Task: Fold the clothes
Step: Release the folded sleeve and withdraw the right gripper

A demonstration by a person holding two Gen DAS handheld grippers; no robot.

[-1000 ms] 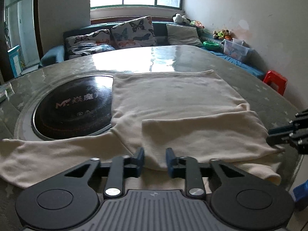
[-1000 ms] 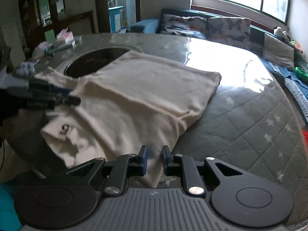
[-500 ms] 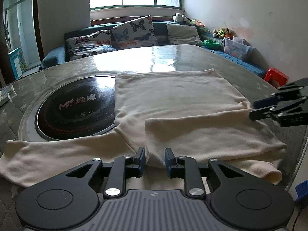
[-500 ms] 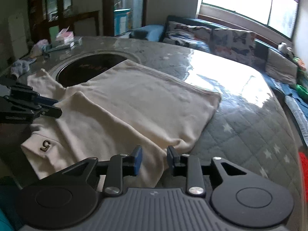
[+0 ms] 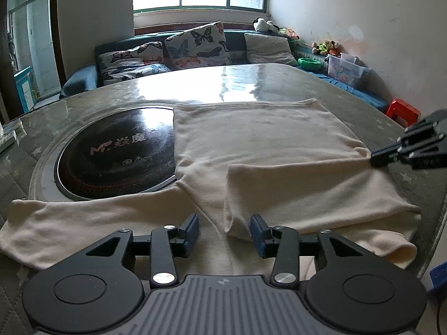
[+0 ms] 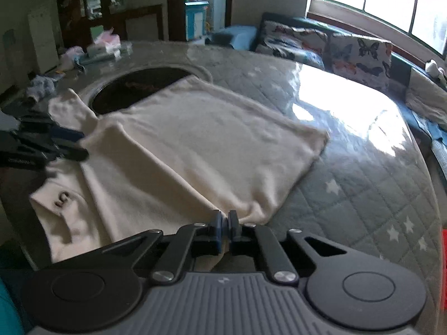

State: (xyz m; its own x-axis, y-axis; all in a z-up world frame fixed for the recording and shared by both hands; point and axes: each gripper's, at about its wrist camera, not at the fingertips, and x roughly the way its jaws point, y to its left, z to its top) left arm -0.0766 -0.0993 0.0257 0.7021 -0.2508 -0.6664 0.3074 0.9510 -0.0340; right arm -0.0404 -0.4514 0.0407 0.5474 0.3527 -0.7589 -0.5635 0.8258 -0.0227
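A cream long-sleeved top (image 5: 251, 145) lies flat on the round table, one sleeve folded across its body, the other stretched out to the left (image 5: 56, 223). My left gripper (image 5: 225, 231) is open just above the cuff end of the folded sleeve. My right gripper (image 6: 225, 224) is shut on the garment's edge at the armpit fold; it shows at the right in the left wrist view (image 5: 374, 160). In the right wrist view the top (image 6: 195, 145) spreads ahead and the left gripper (image 6: 72, 145) is at the left.
A black round cooktop (image 5: 111, 153) is set in the table, partly under the top. The table's quilted cover (image 6: 363, 181) extends right. Small clutter (image 6: 97, 50) sits at the far edge. A sofa with cushions (image 5: 195, 44) is behind, and a red stool (image 5: 402, 109) at the right.
My right gripper moved in to the garment's side edge and closed on it. My left gripper opened wider over the folded sleeve's end.
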